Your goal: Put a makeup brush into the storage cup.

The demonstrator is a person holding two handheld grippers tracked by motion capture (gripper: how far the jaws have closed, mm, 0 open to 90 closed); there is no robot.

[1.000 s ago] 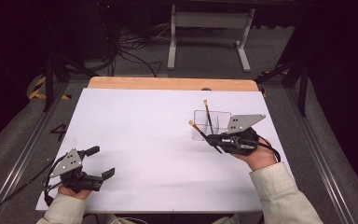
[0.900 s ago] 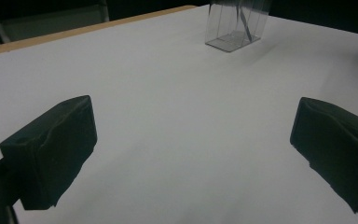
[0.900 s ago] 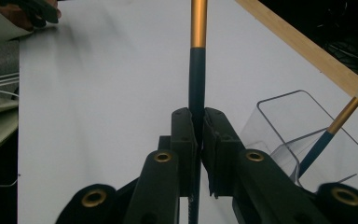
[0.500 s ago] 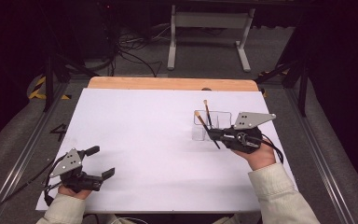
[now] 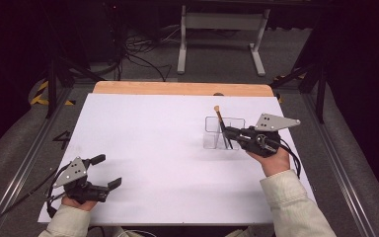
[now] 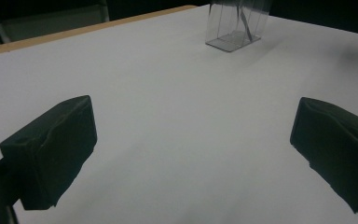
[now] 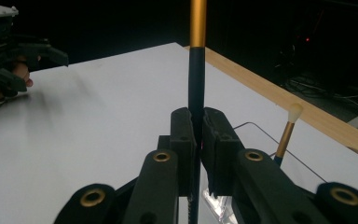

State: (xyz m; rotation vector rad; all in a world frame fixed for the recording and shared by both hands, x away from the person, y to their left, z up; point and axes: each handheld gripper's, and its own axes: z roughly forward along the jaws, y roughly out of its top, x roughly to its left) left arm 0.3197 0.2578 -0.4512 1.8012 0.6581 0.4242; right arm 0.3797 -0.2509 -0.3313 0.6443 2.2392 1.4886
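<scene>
White tabletop [image 5: 158, 148], dark room behind: I was setting a brush into the clear holder [image 5: 216, 139].

My right gripper [image 7: 196, 128] had its jaws clamped on a black-and-gold brush [image 7: 196, 70], held over the holder where another brush [image 7: 286, 130] already stood. I judged it best to lower it straight and release only once it was seated. My left gripper [image 5: 109, 170] rested open, holding nothing, near the front edge. The held brush's lower end was hidden behind the jaws, so I couldn't tell which compartment it was entering.
</scene>
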